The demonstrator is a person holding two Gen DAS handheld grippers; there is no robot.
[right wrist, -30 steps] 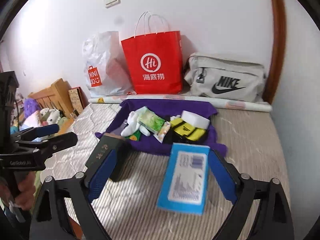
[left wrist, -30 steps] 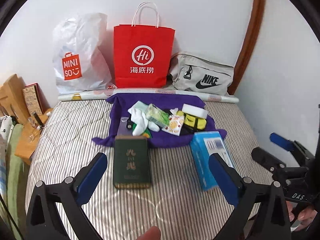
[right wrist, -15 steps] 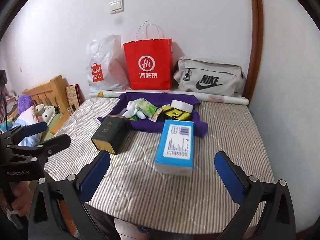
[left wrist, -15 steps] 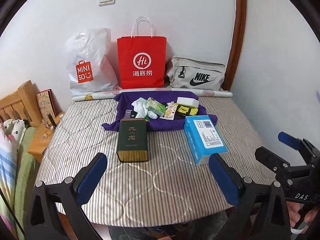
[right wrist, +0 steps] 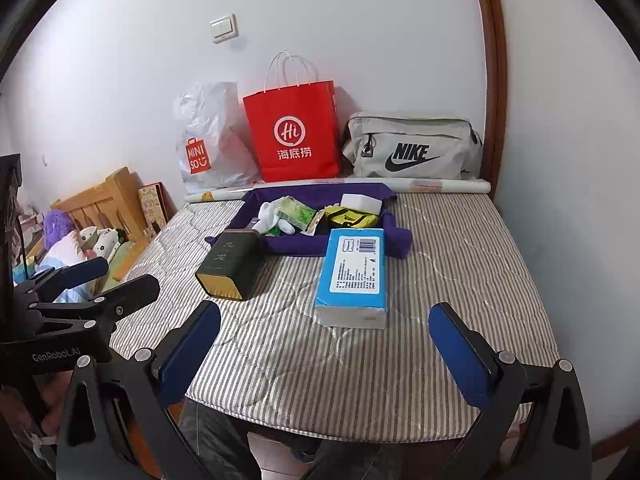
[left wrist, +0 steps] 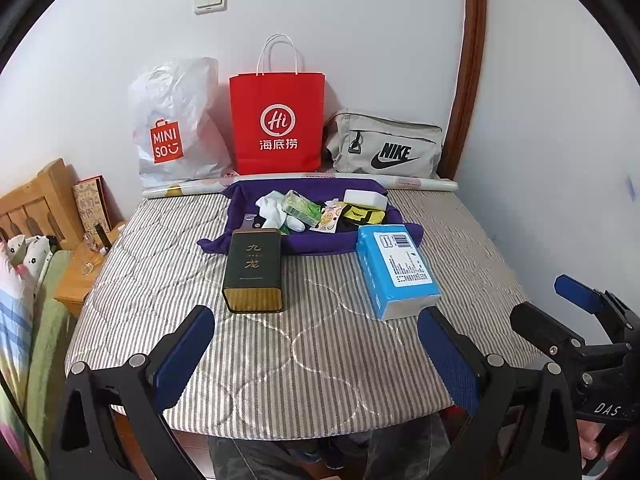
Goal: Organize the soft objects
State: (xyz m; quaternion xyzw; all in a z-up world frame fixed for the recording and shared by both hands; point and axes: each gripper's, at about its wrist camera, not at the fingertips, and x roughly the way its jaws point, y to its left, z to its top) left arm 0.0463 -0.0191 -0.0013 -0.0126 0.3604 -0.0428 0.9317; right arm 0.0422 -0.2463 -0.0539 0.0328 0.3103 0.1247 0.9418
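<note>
A: Where do we stand? Our left gripper [left wrist: 312, 350] and right gripper [right wrist: 326, 344] both hang spread wide and empty over the mattress's [left wrist: 304, 352] near edge.

B: And the soft things sit well ahead, heaped on the purple cloth [left wrist: 316, 240] toward the mattress's far edge: white socks [left wrist: 274, 214], a green packet [left wrist: 302, 208], a yellow pouch [left wrist: 362, 214], a white sponge [left wrist: 366, 199].

A: We judge the socks light and limp; we pinch them at the bunched middle so nothing trails. The sponge should squash, so we take it across its short sides, gently.

B: The packet looks slick; we grip a flat face, not a crinkled edge. The blue tissue pack [left wrist: 396, 270] near the middle likely gives under the pads.

A: The green tin [left wrist: 254, 270] reads 九龙. It looks rigid, so we leave it.

B: Behind, we read MINISO on the white bag [left wrist: 176, 124], Hi 海底捞 on the red bag [left wrist: 278, 120], NIKE on the grey bag [left wrist: 386, 148].
</note>
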